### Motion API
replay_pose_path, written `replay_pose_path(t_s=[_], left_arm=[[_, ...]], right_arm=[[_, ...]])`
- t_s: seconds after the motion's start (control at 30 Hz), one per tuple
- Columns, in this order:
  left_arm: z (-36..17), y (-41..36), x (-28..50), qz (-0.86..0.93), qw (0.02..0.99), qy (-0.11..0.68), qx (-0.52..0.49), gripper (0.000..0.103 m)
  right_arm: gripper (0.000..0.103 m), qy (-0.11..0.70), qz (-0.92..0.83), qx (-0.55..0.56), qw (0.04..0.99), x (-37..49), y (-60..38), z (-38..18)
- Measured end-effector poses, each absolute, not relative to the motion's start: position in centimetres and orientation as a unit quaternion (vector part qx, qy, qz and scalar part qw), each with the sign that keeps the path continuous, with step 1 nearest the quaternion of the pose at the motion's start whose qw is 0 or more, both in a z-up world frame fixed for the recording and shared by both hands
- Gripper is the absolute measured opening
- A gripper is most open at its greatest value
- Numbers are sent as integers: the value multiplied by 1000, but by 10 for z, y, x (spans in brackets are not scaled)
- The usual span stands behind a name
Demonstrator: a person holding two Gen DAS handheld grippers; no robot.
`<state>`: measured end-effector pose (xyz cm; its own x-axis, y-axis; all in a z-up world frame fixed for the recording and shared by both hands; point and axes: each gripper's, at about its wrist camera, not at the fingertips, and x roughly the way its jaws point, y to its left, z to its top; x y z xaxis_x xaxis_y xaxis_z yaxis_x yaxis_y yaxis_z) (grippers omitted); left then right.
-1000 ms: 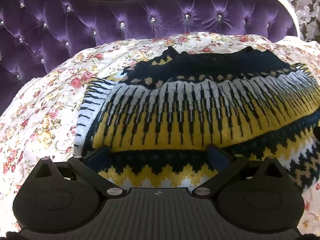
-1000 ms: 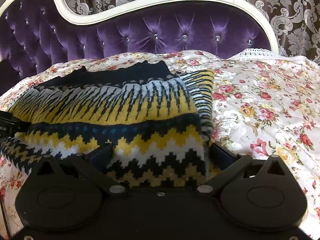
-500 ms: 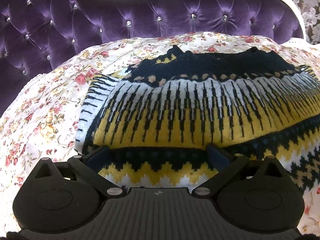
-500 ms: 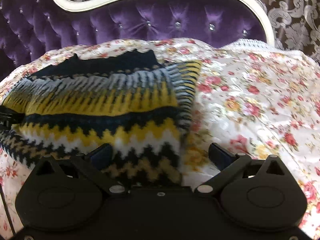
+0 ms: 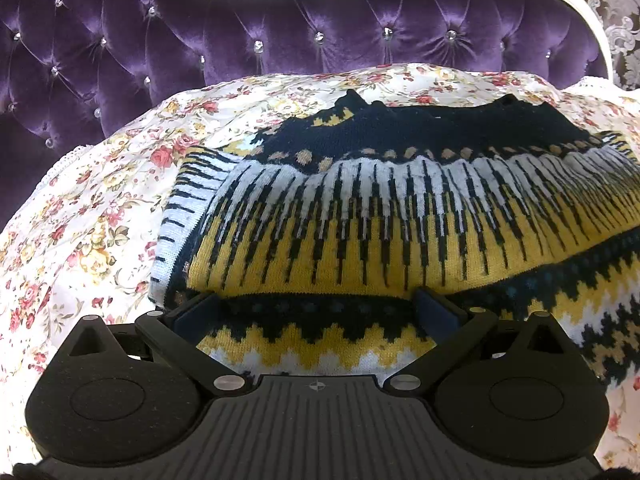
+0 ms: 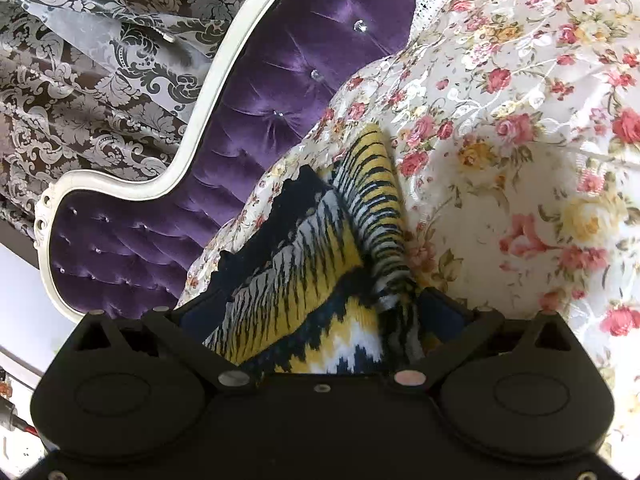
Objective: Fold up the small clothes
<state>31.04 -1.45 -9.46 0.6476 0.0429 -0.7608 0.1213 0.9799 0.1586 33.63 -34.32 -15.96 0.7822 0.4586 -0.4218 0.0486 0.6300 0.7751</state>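
On the bed, seen from our left wrist, the sweater [image 5: 400, 216] lies spread across the flowered bedspread [image 5: 92, 216], with its dark navy edge toward the tufted purple headboard [image 5: 160, 52]. Our left claw [image 5: 316, 312] sits low at the sweater's near edge, its fingers wide apart with the zigzag-patterned knit lying between them; they are spread, not pinched on the cloth.

From our right wrist the view is tilted hard, so the headboard [image 6: 260, 128] and the patterned curtain [image 6: 80, 80] run diagonally. Our right claw [image 6: 320, 320] is also spread wide, and a bunched, raised fold of the sweater [image 6: 316, 280] fills the gap between its fingers. We cannot tell whether the fingers press the knit. The bedspread [image 6: 520, 140] fills the right side.
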Motion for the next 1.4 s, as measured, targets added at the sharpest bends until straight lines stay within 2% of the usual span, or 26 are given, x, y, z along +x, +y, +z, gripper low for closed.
replay_pose_path(t_s=[0.33,0.57,0.63,0.7,0.77,0.9,0.93,1.1,1.23,1.4], left_arm=[[-95,-14,310,-22,903,418,96,103],[-94,-14,310,-20,903,420,91,103],[-93,-14,310,-18,903,420,91,103],[-92,-14,312,-16,900,426,89,103],[-89,-13,316,-16,896,436,83,103],[-73,-14,326,-12,889,453,67,99],[-66,-15,328,-15,891,450,60,94],[-41,-45,354,-28,899,433,53,94],[-56,-72,379,-25,889,450,74,94],[-81,-79,387,-14,883,463,79,97]], right_arm=[[103,279,142,411,856,363,-340,-162],[103,304,159,362,867,363,-331,-156],[94,307,158,370,862,363,-335,-156],[56,317,150,385,854,363,-338,-160],[39,330,138,390,848,364,-341,-167],[36,330,141,380,853,362,-340,-161],[36,327,140,371,858,360,-338,-157],[36,321,145,369,860,359,-335,-152],[37,321,150,384,852,360,-341,-155],[42,313,159,402,845,360,-345,-157]])
